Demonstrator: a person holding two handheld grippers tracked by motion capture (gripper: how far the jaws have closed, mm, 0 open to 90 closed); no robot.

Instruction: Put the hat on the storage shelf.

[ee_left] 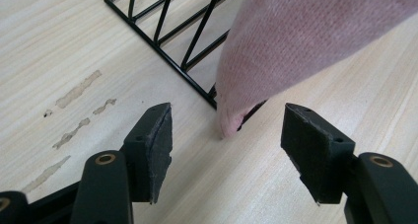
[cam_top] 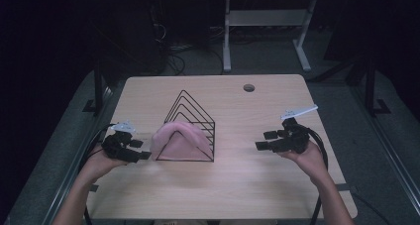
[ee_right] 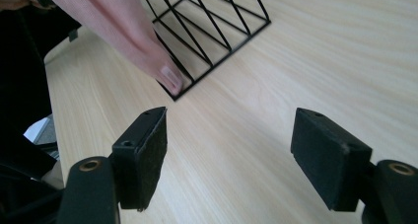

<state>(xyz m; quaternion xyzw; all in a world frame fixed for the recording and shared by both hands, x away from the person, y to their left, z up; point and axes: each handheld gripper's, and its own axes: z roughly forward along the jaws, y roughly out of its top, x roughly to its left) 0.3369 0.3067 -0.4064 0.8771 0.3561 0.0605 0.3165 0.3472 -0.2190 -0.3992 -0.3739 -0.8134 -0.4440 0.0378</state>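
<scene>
I see a pale wooden surface (cam_top: 247, 185) with a black wire rack (cam_top: 190, 128) standing near its middle. A pink cloth (cam_top: 178, 138) is draped over the rack's near left end, one tip touching the wood. My left tool (cam_top: 143, 149) sits just left of the cloth, jaws apart, empty. My right tool (cam_top: 263, 140) sits well right, jaws apart, empty.

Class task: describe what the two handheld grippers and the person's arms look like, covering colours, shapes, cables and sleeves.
Both the left gripper and the right gripper are black, each with two blocky jaws faced with flat dark pads. Brass-coloured rivets mark the jaw arms. A grey three-cornered plate tops each, and a black cable trails back. The forearms show no sleeves.
</scene>
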